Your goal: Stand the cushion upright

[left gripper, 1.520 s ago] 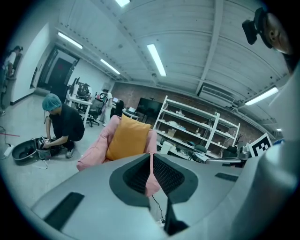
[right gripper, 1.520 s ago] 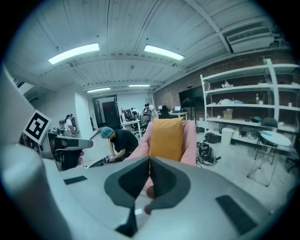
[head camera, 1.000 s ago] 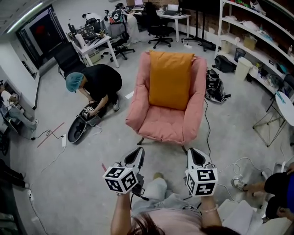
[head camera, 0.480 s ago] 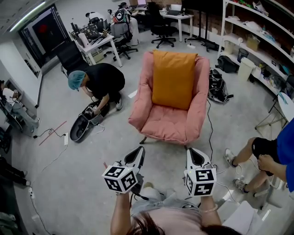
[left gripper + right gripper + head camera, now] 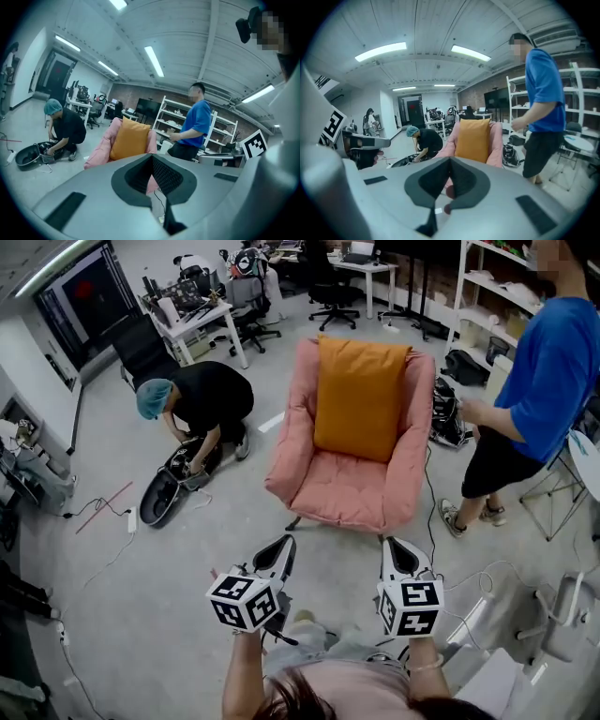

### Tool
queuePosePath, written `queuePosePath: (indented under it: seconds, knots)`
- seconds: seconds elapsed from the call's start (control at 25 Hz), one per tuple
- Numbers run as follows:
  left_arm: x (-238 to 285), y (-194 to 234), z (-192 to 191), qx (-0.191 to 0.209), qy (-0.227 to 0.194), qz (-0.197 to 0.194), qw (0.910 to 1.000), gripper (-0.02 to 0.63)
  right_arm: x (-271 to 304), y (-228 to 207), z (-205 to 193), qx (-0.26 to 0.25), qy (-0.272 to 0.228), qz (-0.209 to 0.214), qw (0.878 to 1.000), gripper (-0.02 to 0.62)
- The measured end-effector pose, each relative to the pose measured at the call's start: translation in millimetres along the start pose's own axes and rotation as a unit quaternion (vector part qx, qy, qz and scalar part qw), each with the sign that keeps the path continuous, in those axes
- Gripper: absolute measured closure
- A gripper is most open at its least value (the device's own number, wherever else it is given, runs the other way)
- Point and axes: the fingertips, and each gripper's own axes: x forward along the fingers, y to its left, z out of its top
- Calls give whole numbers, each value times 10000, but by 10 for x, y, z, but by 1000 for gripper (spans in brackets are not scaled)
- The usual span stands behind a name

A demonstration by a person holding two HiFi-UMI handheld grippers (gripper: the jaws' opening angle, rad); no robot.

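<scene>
Cushion (image 5: 361, 399) already standing tall in the armchair (image 5: 292, 442), nobody touching it

Closest to me, the left hand-held gripper (image 5: 277, 557) and the right hand-held gripper (image 5: 399, 559) both hang short of the armchair's front edge, jaws pressed closed with nothing in them. Past those is the pink seat (image 5: 342, 493), bare, and then the orange cushion propped on end against the armchair's back, so the job looks basically done to me. What could go wrong, I reckon: it's soft and only leaning, so a poke from closed jaws could flop it forward onto the seat. Also a person in blue (image 5: 534, 381) stands just right of the armchair, and a cable (image 5: 425, 507) trails over the floor (image 5: 187, 559) by its right side, both easy to bump or snag when stepping in. A crouching person (image 5: 202, 399) is well off to the armchair's left.
</scene>
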Motion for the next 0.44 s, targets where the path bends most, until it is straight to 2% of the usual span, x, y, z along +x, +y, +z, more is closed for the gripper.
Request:
queuePosePath:
  seconds: [0.16, 0.44]
  knots:
    - [86, 50, 111, 24, -24, -248, 9997, 609, 58, 22, 79, 70, -6, -136, 9999, 580]
    - [214, 120, 199, 335, 112, -596, 9976, 609, 218, 80, 100, 210, 28, -339, 9992, 580]
